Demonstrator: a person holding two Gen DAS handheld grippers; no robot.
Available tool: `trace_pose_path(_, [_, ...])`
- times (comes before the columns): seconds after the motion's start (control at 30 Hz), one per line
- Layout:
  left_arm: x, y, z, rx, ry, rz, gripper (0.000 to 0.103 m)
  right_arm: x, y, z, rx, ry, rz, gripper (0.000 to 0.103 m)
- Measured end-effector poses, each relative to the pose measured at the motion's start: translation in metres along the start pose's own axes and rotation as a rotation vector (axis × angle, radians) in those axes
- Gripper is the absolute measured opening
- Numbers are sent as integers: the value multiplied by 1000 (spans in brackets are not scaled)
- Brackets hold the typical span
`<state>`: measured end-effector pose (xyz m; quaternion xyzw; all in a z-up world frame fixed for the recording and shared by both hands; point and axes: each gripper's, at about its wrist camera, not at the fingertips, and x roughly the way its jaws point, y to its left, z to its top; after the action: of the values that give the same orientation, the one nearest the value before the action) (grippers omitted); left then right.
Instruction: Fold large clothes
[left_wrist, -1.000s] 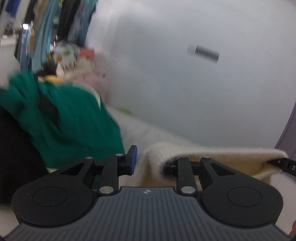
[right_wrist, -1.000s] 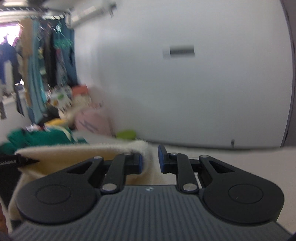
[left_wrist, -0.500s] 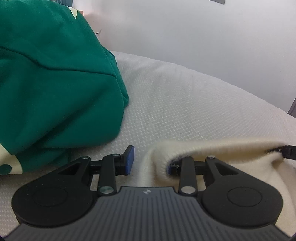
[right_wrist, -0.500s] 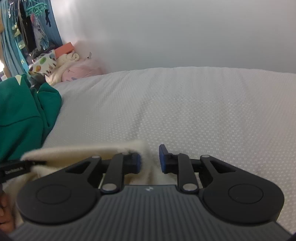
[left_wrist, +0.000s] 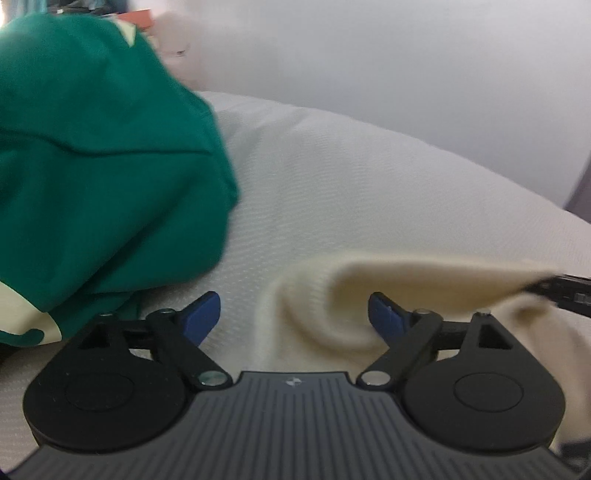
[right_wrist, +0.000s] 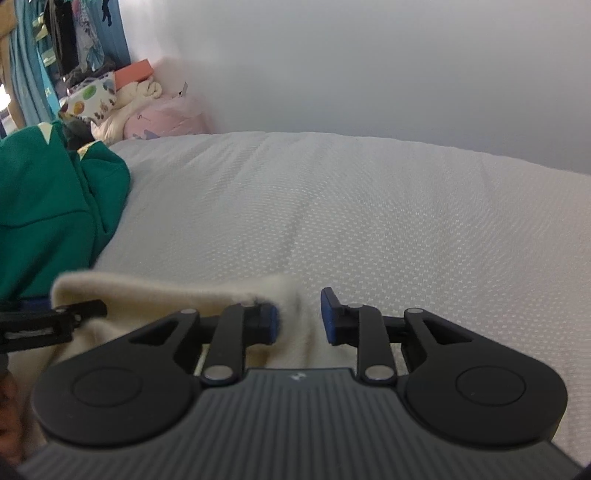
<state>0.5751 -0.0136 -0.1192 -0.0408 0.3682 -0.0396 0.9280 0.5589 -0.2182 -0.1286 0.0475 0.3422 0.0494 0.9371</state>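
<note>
opening to drop the cream garment (left_wrist: 424, 280) onto the bed (right_wrist: 369, 221), both claws, left (left_wrist: 293, 314) and right (right_wrist: 299, 317), let the folded edge settle.

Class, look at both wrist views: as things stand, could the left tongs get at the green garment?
Probably yes. The green garment lies just beyond the opening left tongs, on bare bedcover; only the cream garment sits between their tips.

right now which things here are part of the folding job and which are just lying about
Part of the job:
cream garment
left hand-held gripper, jaws opening, cream fold between them
right hand-held gripper, jaws opening, cream fold between them

Lying about:
green garment
white bedspread
pink bag
</note>
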Motion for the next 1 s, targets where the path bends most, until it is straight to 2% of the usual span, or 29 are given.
trace_pose_path(0.07, [-12, -3, 3, 18, -2, -43, 91, -9, -1, 0, 7, 5, -11, 51])
trace_pose_path(0.13, [-36, -5, 0, 17, -26, -53, 92, -22, -1, 2, 31, 7, 26, 61])
trace_pose_path(0.2, [-58, -5, -3, 18, -41, -60, 92, -37, 5, 2, 10, 12, 64, 78])
trace_pose_path(0.4, [-150, 6, -26, -21, -102, -44, 92, -105, 21, -9, 13, -24, 91, 79])
trace_pose_path(0.5, [-204, 13, -48, -35, -120, -25, 92, -154, 29, -22, 25, -43, 109, 79])
trace_pose_path(0.77, [-356, 21, -140, -72, -123, 17, 92, -279, 54, -74, -6, -88, 163, 79])
trace_pose_path(1.0, [-456, 17, -222, -127, -137, 15, 92, -361, 70, -124, -25, -111, 194, 79])
